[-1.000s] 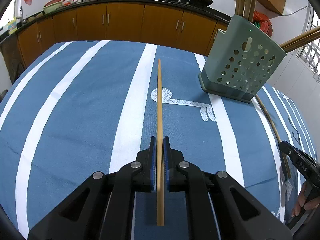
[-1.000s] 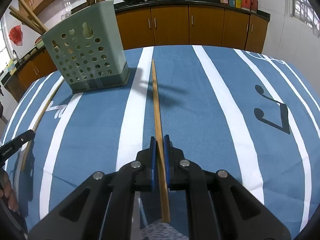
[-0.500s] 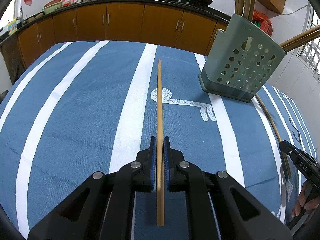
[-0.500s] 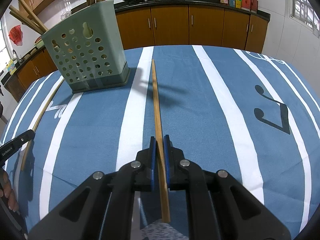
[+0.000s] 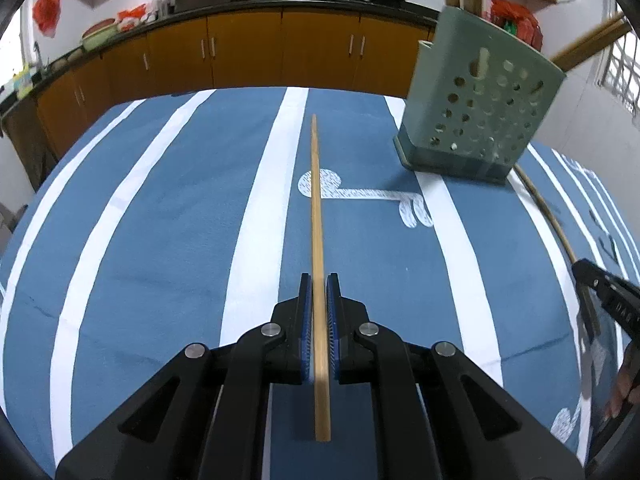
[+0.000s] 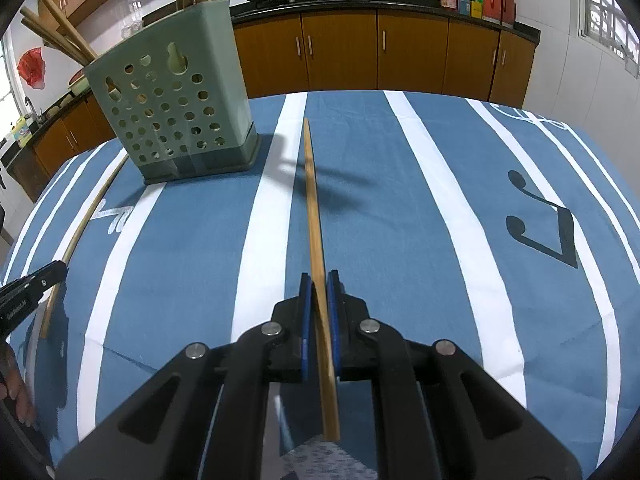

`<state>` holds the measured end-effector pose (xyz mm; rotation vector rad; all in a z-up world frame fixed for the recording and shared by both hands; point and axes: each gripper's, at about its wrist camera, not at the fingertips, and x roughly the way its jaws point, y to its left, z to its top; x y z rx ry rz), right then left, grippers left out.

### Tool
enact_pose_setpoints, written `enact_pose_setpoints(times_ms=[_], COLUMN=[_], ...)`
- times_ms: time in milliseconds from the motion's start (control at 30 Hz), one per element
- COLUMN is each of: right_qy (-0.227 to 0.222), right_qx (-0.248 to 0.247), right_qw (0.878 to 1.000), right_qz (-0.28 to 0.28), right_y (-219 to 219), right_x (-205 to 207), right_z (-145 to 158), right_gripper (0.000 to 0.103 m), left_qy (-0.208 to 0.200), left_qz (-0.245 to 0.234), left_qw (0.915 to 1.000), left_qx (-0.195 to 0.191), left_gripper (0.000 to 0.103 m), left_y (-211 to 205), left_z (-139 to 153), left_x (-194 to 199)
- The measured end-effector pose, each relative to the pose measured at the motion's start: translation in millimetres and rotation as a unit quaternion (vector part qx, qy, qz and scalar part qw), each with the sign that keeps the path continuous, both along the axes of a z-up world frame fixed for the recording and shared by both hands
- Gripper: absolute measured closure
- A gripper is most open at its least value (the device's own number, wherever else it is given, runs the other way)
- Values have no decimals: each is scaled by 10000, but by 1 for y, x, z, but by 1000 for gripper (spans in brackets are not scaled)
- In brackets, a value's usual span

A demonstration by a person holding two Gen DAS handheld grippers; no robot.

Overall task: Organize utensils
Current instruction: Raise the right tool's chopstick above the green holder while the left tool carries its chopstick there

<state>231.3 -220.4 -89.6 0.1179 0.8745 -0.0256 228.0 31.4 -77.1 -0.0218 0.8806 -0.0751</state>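
Note:
My left gripper (image 5: 319,280) is shut on a wooden chopstick (image 5: 317,200) that points forward above the blue striped tablecloth. My right gripper (image 6: 319,278) is shut on a second wooden chopstick (image 6: 311,200), also pointing forward. A green perforated utensil holder (image 5: 476,112) stands ahead to the right in the left wrist view and ahead to the left in the right wrist view (image 6: 172,108). It holds several wooden sticks. Another chopstick (image 6: 86,224) lies on the cloth beside the holder.
The table is covered by a blue cloth with white stripes (image 5: 256,216). Wooden kitchen cabinets (image 6: 340,56) with woks on the counter run behind the table. The other gripper's tip shows at each view's edge (image 5: 608,296).

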Motion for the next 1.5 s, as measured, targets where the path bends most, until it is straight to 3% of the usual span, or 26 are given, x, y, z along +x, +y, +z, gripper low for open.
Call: enact_pose_setpoints(times_ms=[267,333,600,867,1233,1500], right_qy=[-53,-205,-1087,-1879,-2139,-2462], right_qx=[62,148,88,50,78,632], right_qw=[10000,9997,9940,9822,9768,9661], right_qz=[39,65,-20,-70,0,459], right_y=[-3,-5,-15,-19,-19,-18], right_x=[-3,-11,-34,-47,-46,-57], right_z=[3,11,72,125,146,195], right_gripper=[95,95,95,95,95,95], left_qy=[21,91,-581,-1316,-1710,-2008], left_qz=[-91,-101,-101,-83,-215,-529], left_qw=[9999,9999,9980,9896,9830,9749], left_qx=[99,-52,-237,-578,-635,-805], left_gripper=[96,96,96,96,96,96], left_y=[-1,3,19,31,24,14], left_z=[1,5,57,116,146,177], left_x=[0,-2,-22,-31,-30,-40])
